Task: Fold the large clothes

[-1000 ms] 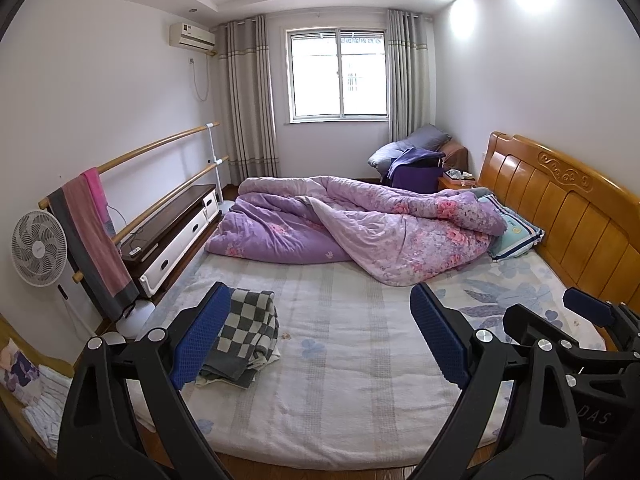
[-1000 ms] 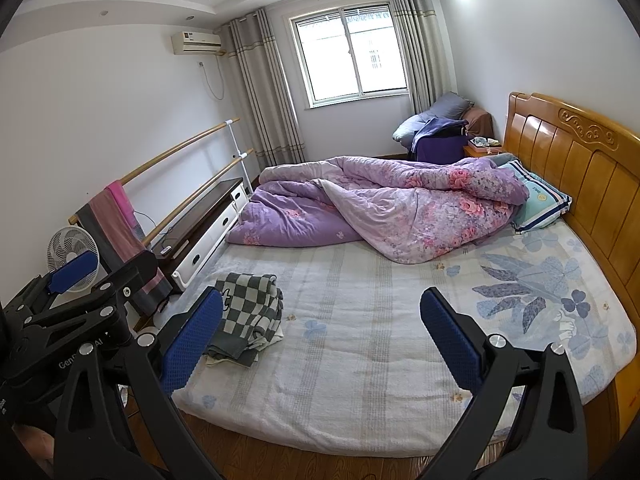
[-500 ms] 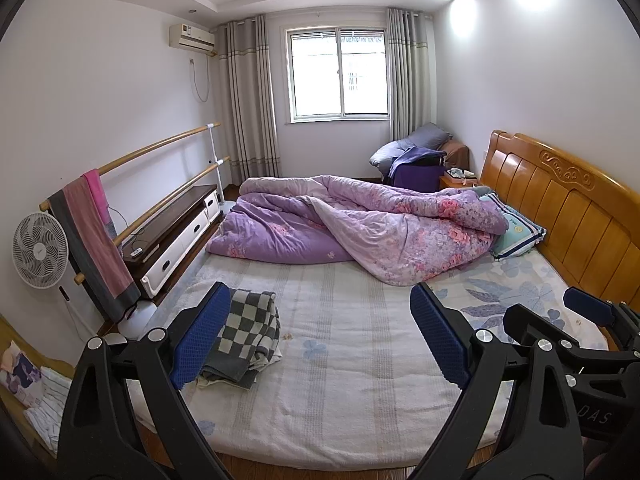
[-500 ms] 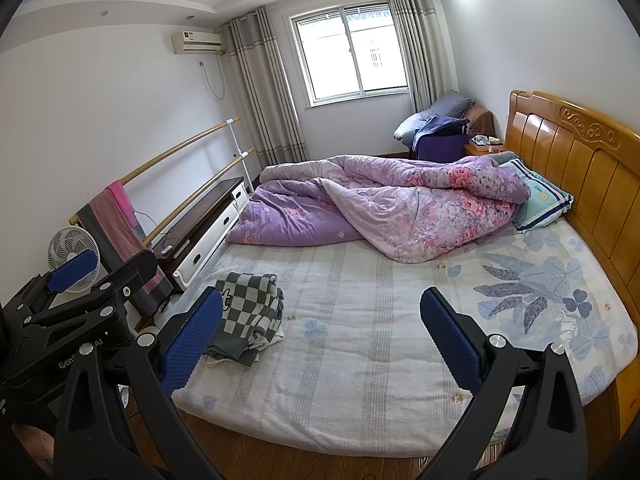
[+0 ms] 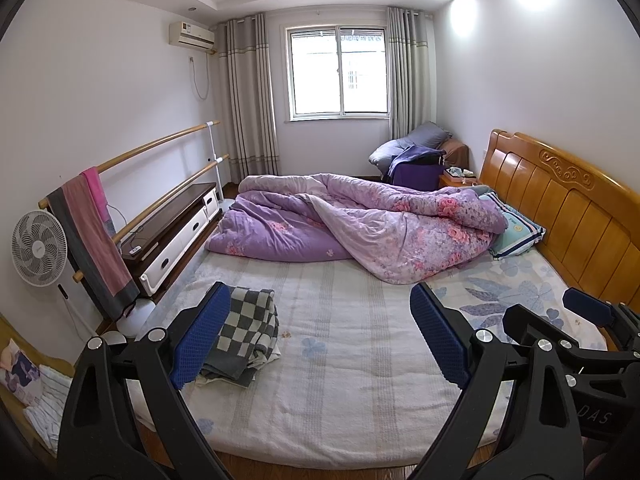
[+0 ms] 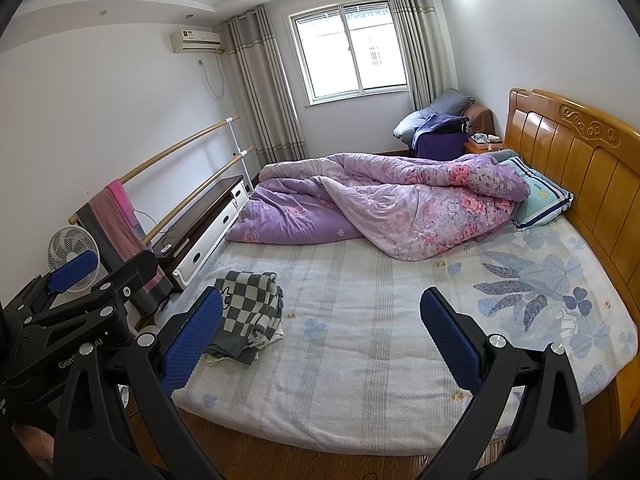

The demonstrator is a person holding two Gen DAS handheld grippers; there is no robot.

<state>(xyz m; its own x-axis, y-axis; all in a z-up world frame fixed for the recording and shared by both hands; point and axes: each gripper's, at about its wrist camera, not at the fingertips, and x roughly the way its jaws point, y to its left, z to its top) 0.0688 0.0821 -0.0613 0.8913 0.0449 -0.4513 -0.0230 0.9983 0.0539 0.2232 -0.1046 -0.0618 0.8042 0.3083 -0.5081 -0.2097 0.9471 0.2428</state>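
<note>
A grey-and-white checkered garment [image 5: 246, 330] lies folded in a small pile on the near left part of the bed [image 5: 340, 380]; it also shows in the right wrist view [image 6: 250, 314]. My left gripper [image 5: 320, 336] is open and empty, held above the bed's foot edge. My right gripper [image 6: 322, 340] is open and empty at the same edge, to the right of the left one. Both are well short of the garment. The right gripper shows at the right edge of the left view [image 5: 588, 312].
A crumpled purple floral quilt [image 5: 360, 224] covers the far half of the bed. A pillow [image 5: 516, 232] lies by the wooden headboard [image 5: 560, 204]. A rail with towels [image 5: 92, 232], a fan [image 5: 38, 248] and a low cabinet [image 5: 176, 236] stand at the left.
</note>
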